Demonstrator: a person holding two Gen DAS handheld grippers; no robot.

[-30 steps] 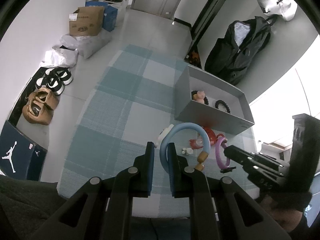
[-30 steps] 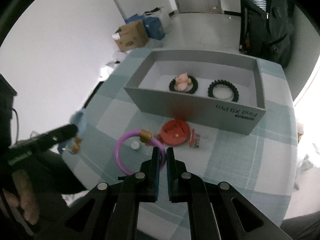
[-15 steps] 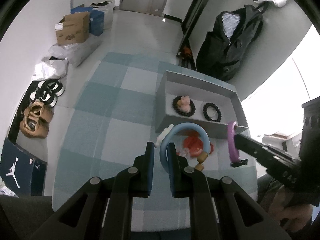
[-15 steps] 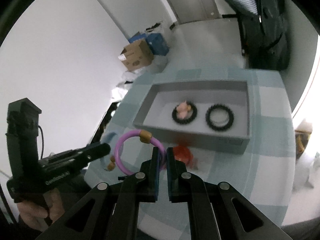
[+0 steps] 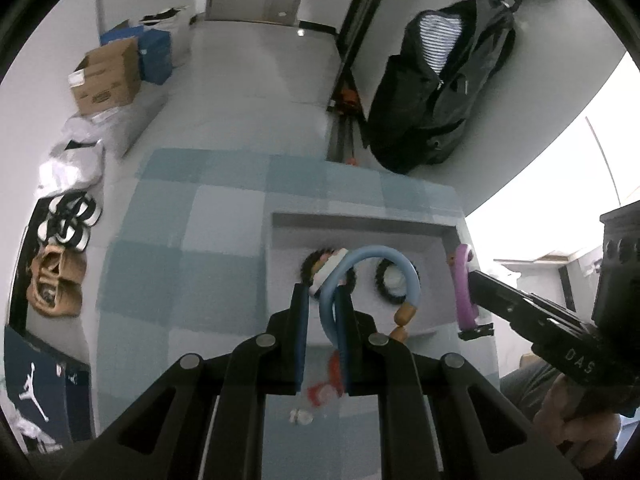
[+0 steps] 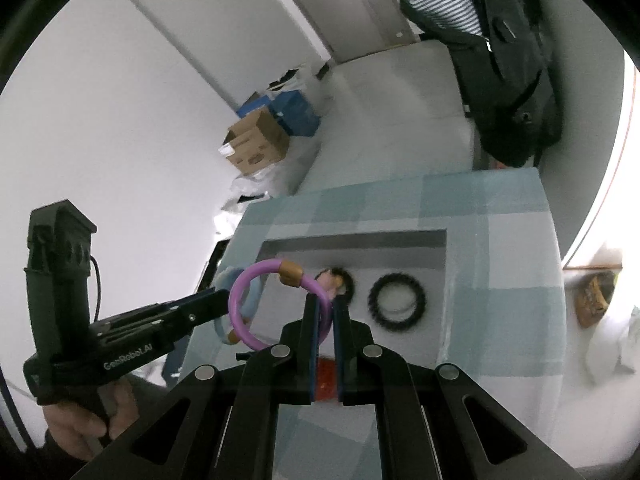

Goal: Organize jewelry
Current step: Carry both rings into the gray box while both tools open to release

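Note:
My left gripper is shut on a light blue bracelet with wooden beads, held above the grey box. My right gripper is shut on a purple bracelet with a gold bead, also held over the box. Inside the box lie a black beaded bracelet and a black bracelet with a pink charm. The purple bracelet shows at the box's right end in the left wrist view.
A red round item and small white pieces lie on the blue checked tablecloth in front of the box. Shoes, cardboard boxes and a black backpack are on the floor beyond.
Both grippers rose and moved forward with their bracelets, from in front of the box to above it. The box now appears from higher up.

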